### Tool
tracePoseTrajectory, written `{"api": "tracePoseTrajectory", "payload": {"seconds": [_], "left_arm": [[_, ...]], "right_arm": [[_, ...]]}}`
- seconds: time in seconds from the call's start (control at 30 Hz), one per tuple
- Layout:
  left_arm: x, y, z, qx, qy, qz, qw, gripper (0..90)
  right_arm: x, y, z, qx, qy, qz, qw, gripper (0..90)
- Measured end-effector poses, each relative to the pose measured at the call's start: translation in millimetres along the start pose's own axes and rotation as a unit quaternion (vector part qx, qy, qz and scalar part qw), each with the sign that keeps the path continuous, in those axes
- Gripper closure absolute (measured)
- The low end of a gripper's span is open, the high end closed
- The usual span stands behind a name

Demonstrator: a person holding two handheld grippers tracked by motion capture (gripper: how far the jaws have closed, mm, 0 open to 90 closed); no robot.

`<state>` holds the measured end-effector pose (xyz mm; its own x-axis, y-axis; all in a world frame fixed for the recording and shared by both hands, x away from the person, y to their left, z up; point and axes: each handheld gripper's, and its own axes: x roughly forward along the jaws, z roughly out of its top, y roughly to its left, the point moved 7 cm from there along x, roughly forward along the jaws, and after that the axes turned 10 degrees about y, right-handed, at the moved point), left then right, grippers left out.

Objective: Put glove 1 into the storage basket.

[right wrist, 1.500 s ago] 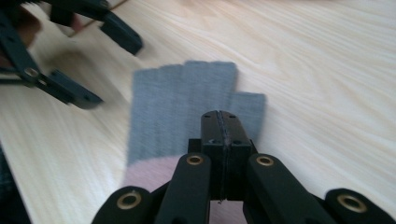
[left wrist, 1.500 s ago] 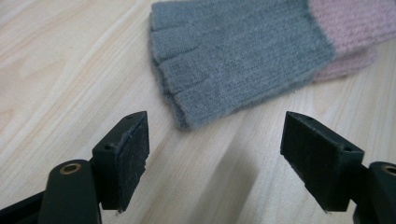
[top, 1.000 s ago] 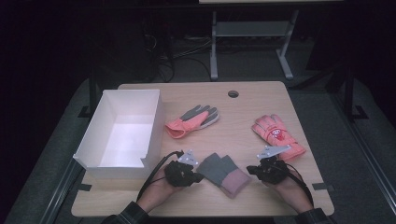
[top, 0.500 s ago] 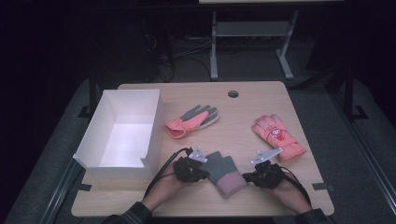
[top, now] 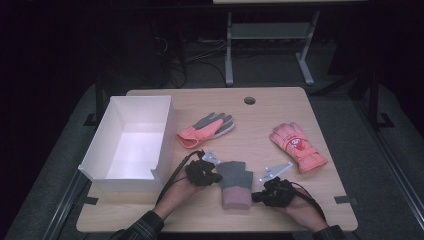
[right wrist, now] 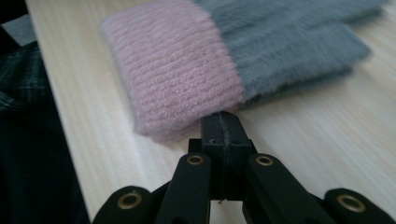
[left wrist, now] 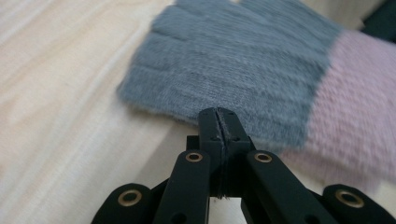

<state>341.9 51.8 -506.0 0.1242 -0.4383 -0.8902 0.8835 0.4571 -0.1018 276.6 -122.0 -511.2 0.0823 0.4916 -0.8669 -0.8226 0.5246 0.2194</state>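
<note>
At left of the high view sits a white box [top: 131,145] with nothing inside it. Low at centre lies a grey knit glove [top: 235,182] with a pink cuff — the left hand-held gripper [top: 212,176] at its grey edge, the right hand-held gripper [top: 258,197] beside its cuff, both with jaws pressed together on nothing. A coral-and-grey glove [top: 206,128] and a coral ski glove [top: 297,146] — its label unreadable — lie farther up the pale wood counter [top: 280,102]. Dark room beyond.

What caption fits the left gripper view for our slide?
Shut left gripper at the edge of a grey knit glove with a pink cuff, lying on the wooden table.
</note>
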Motion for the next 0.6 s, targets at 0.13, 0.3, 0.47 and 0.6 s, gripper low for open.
{"api": "tracePoseTrajectory", "payload": {"seconds": [0.13, 0.3, 0.47, 0.6], "left_arm": [[3.6, 4.4, 8.1, -0.01, -0.007, 0.001, 0.9999, 89.3], [6.0, 5.5, 14.0, -0.012, -0.009, -0.002, 0.9999, 89.3], [6.0, 9.2, 20.3, -0.005, -0.007, -0.001, 1.0, 89.3], [6.9, 9.3, 24.6, -0.012, -0.012, -0.005, 0.9998, 89.4]], "right_arm": [[5.2, 9.9, 4.8, -0.016, 0.001, 0.011, 0.9998, 90.0], [10.7, 16.7, 9.0, -0.022, 0.003, 0.02, 0.9996, 90.0], [14.6, 25.0, 15.6, -0.029, -0.003, 0.028, 0.9992, 90.0], [20.1, 30.9, 21.9, -0.036, -0.004, 0.031, 0.9988, 90.0]]}}
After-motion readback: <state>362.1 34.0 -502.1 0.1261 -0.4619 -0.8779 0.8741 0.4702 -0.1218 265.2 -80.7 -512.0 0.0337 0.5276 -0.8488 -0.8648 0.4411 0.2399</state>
